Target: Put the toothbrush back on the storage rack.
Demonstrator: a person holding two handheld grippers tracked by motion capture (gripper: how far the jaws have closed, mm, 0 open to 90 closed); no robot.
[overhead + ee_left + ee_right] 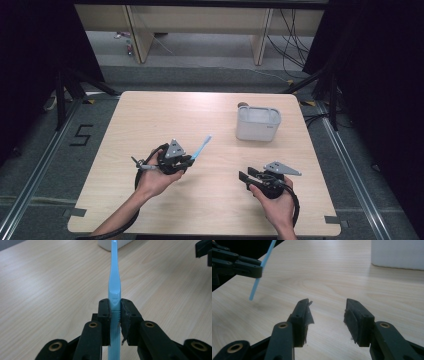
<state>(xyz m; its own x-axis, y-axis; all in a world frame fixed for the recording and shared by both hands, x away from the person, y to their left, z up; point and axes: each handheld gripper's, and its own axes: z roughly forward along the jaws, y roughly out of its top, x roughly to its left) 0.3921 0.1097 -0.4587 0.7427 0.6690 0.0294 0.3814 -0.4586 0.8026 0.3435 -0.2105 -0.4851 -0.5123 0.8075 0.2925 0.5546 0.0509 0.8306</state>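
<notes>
Left gripper (192, 161) held level, aimed toward white container (258, 123), jaws clamped on blue toothbrush (114, 282); right gripper (327, 312) jaws wide, empty.

There are two grippers: the left gripper (192, 161) and the right gripper (246, 178), each with two black jaws, so four jaws in all. Each is carried by one hand, making two hands: the left hand (152, 181) and the right hand (276, 206). Each gripper bears one grey three-cornered plate, two plates altogether, and one black cable trails from each. There is one blue toothbrush (201, 147). There is one white container (258, 123), with one small brown thing (243, 105) just behind it, too small to make out. There is one wooden table (150, 115). On the floor beside it one painted numeral (81, 135) shows.
</notes>
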